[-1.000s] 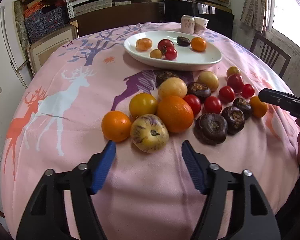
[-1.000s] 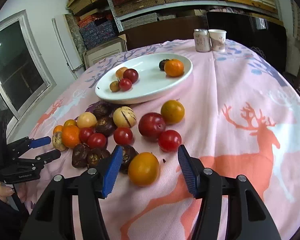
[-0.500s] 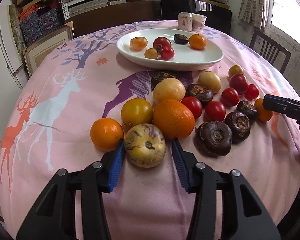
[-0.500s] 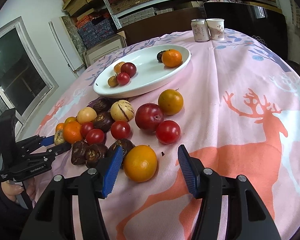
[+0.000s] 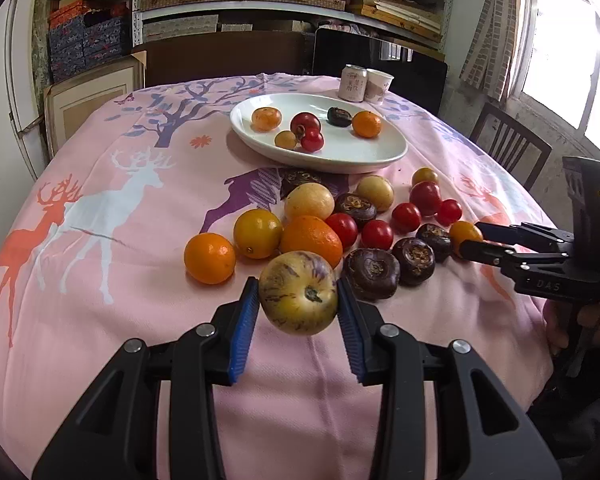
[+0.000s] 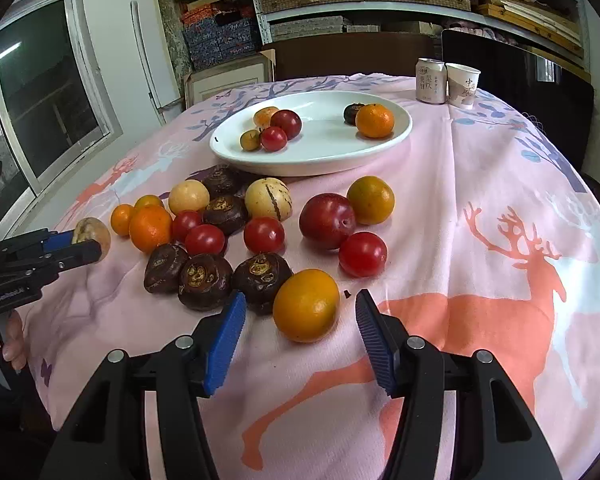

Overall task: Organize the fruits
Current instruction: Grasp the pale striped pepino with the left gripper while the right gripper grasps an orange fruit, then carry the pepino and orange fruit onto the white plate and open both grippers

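Change: since a second ago my left hand-held gripper [image 5: 298, 308] has just been closing, and the striped yellow fruit [image 5: 298, 298] that lay ahead of it now sits between its pads.
Left grip: I see both blue pads pressing the striped yellow fruit's sides.
Right grip: my right hand-held gripper [image 6: 300, 318] stands open, pads clear of the yellow-orange fruit [image 6: 306, 305] lying between them.
Beyond: loose fruits on the pink table [image 5: 100, 208] just ahead; farther on, the white plate [image 5: 380, 156] with six fruits.

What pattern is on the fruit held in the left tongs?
Pale yellow skin with purple streaks on the fruit; best seen in the left wrist view.
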